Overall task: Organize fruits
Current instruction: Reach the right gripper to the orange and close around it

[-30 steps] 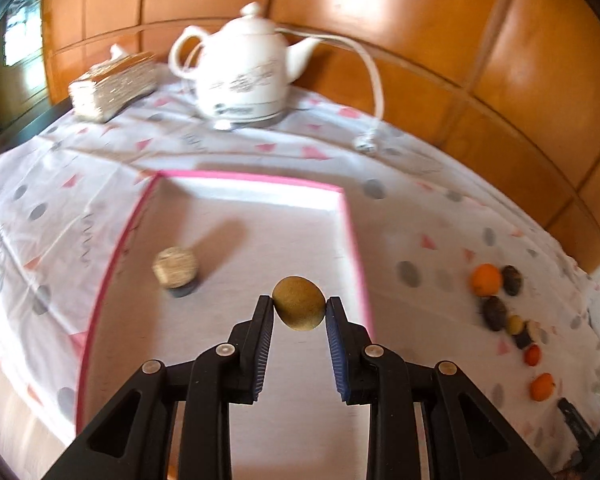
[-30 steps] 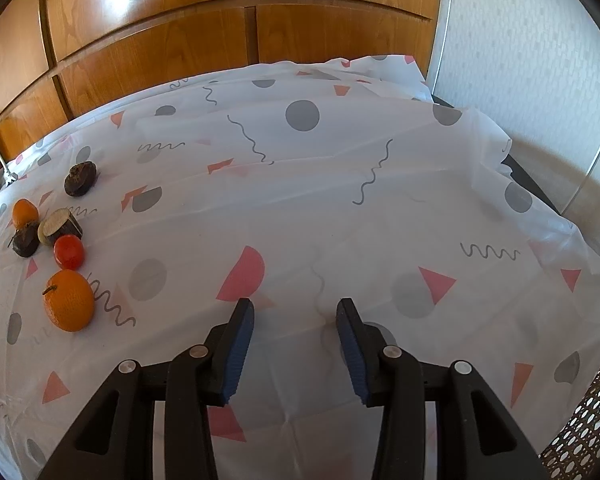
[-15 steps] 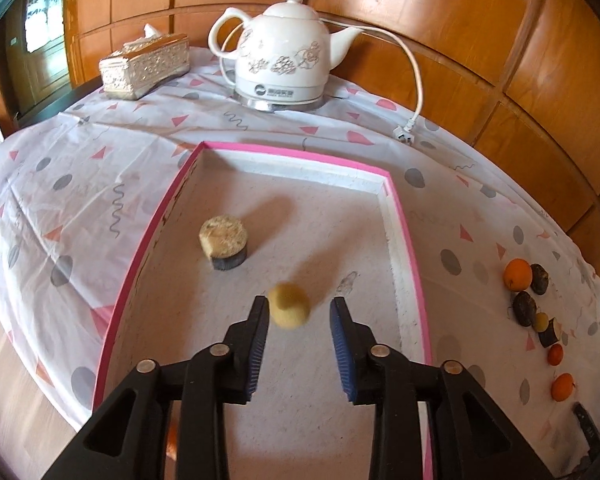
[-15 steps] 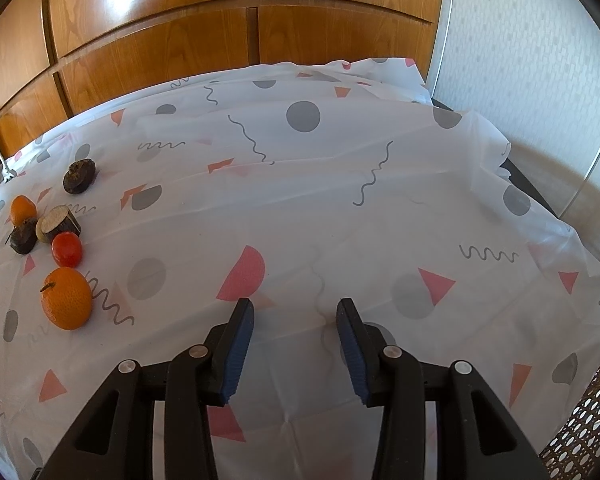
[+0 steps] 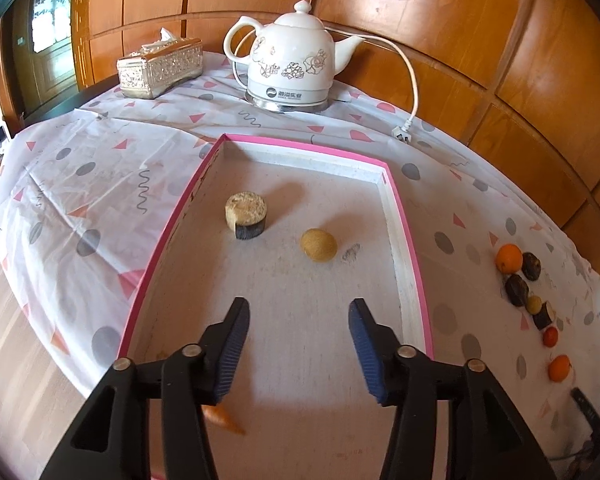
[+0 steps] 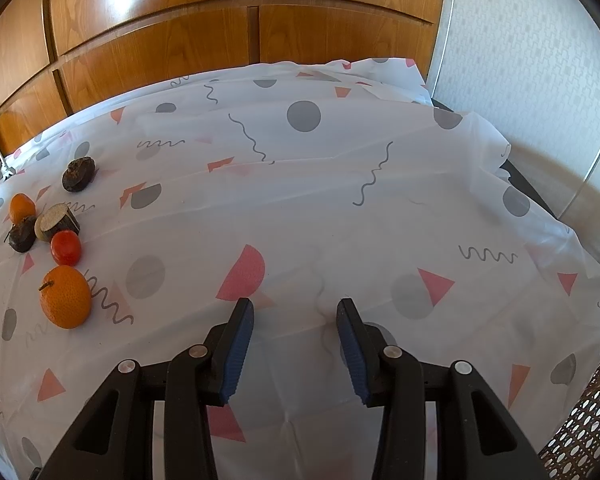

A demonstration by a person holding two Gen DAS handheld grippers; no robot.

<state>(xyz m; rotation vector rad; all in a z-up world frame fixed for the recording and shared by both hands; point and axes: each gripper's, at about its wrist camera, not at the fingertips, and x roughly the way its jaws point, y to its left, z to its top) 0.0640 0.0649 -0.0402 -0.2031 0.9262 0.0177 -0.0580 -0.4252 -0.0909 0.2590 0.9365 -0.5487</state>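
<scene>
A second ago the small yellow-brown fruit (image 5: 318, 244) sat pinched between the fingers of the left claw (image 5: 299, 314); now it lies free on the floor of the pink-rimmed tray (image 5: 407, 229), ahead of the fingertips and clear of them, while the jaws are opening with nothing between them. Just to its left in the tray stands a short round piece with a pale top and dark side (image 5: 246, 215), and an orange sliver (image 5: 224, 417) peeks from under the left finger near the bottom of that view. Beyond the tray, on the patterned cloth over the counter (image 5: 100, 168), stand a white kettle (image 5: 294, 70) with its cord and a silver tissue box (image 5: 160, 67). The rest of the fruit waits in a loose row to the right of the tray, well apart from it. The right claw (image 6: 296, 312) has not shifted: it hangs part open and empty above bare cloth, with a large orange (image 6: 65, 297), a small red fruit (image 6: 65, 247), a cut dark piece (image 6: 57, 222), another small orange (image 6: 22, 207) and two dark wrinkled fruits (image 6: 78, 175) off to its left.
</scene>
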